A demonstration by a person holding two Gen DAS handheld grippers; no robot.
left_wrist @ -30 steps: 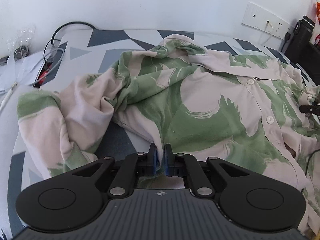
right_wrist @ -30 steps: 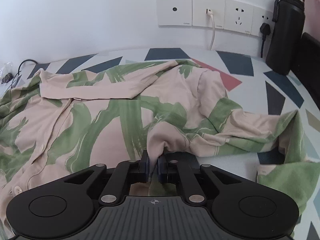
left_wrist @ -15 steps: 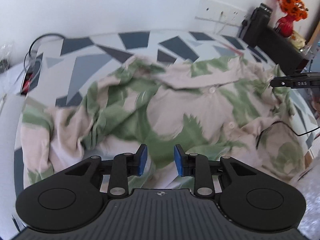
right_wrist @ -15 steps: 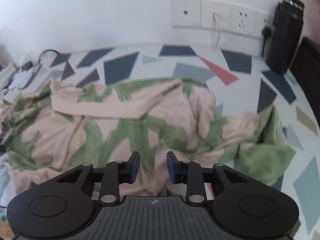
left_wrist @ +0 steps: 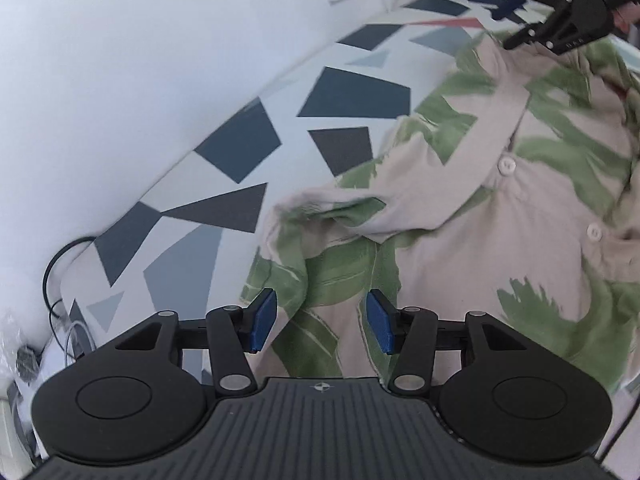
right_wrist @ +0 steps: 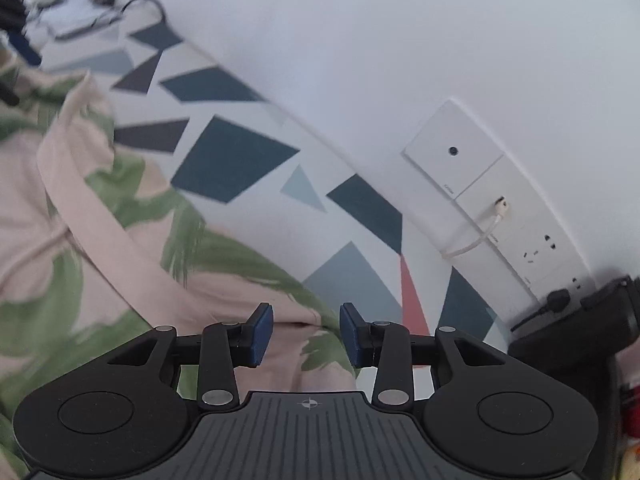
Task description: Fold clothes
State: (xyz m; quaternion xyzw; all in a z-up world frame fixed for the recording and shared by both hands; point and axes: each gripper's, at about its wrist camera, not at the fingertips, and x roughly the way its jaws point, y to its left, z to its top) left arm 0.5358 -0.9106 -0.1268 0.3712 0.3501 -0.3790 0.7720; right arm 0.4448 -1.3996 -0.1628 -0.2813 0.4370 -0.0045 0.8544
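With the shirt (left_wrist: 500, 208) sprawled across the right of the frame on the patterned table (left_wrist: 352, 92), both the left gripper (left_wrist: 322, 322) and right gripper (right_wrist: 306, 334) hover with jaws opening, clasping nothing, so each probably wants a firm shoulder grip next.

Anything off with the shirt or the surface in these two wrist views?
Nothing damaged or spilled. The green-and-beige button shirt lies rumpled on the patterned surface, its near-left part bunched in folds, not flat. Both hand-held grippers, left and right, are opening, pads clear of cloth.
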